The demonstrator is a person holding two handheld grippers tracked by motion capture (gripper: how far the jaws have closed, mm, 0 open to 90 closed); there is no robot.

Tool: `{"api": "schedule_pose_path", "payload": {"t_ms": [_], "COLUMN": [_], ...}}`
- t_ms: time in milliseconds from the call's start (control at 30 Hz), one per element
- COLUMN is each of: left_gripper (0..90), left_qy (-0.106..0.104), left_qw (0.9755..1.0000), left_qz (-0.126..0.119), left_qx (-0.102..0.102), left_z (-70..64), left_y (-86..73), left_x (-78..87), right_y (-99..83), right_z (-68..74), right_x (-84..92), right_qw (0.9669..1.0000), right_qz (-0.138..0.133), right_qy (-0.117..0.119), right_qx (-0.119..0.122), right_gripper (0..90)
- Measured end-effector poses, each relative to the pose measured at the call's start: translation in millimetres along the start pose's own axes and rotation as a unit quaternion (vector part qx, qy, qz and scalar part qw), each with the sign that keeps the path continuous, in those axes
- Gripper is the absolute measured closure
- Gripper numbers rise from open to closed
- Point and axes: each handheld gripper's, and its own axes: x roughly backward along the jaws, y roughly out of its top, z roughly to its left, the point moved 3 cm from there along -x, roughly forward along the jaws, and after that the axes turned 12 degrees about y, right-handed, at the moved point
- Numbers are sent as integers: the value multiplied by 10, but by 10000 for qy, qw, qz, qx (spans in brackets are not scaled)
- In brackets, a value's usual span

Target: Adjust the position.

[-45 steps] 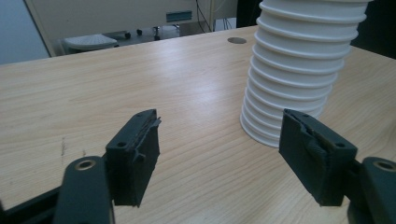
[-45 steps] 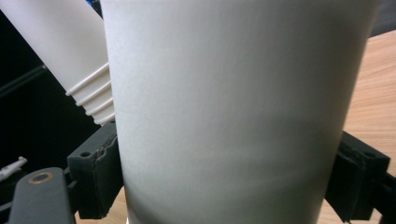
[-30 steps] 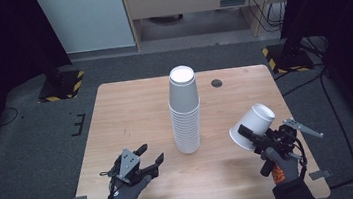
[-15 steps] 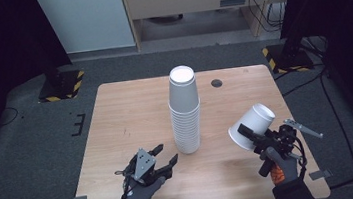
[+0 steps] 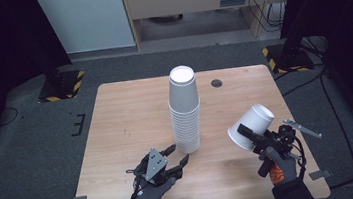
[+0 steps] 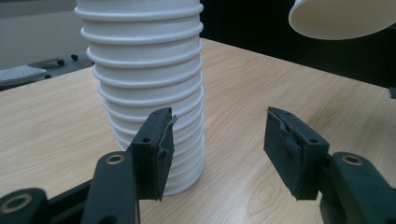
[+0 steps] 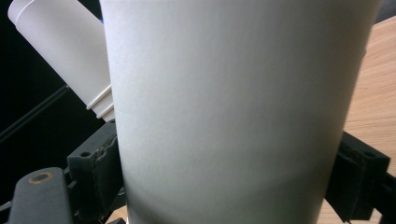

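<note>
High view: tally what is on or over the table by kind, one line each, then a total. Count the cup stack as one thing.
Stack of white paper cups, standing on the table: 1
Single white paper cup, clamped in the right gripper: 1
Grippers, right and left gripper: 2
Small dark round disc: 1
Total: 5

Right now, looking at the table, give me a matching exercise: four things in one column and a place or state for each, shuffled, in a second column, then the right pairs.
Things
1. cup stack
2. single cup
3. left hand-held gripper
4. dark round disc

Places or states
A. clamped in the right hand-held gripper, off the table
B. flat on the wood near the far edge
C. standing upside down at mid-table
D. jaws apart, nothing between them, beside the stack's base

Pairs: 1-C, 2-A, 3-D, 4-B
</note>
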Motion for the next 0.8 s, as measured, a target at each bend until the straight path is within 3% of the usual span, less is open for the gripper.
{"api": "schedule_pose_path", "payload": {"t_ms": [333,800], "left_gripper": [436,456], "left_qy": [-174,-326], "left_qw": [9997,9992], "left_qz": [-71,-176], "left_qx": [-163,-169], "left_z": [-157,-294], "left_y": [95,219], "left_x": [-124,-287], "right_y": [-14,-18], "right_z": [5,4], "right_x": [-11,-10], "right_qw": [10000,10000], "right_qz": [14,10], "right_qy": [28,11], "right_qx": [-23,-49], "right_gripper": [145,145]}}
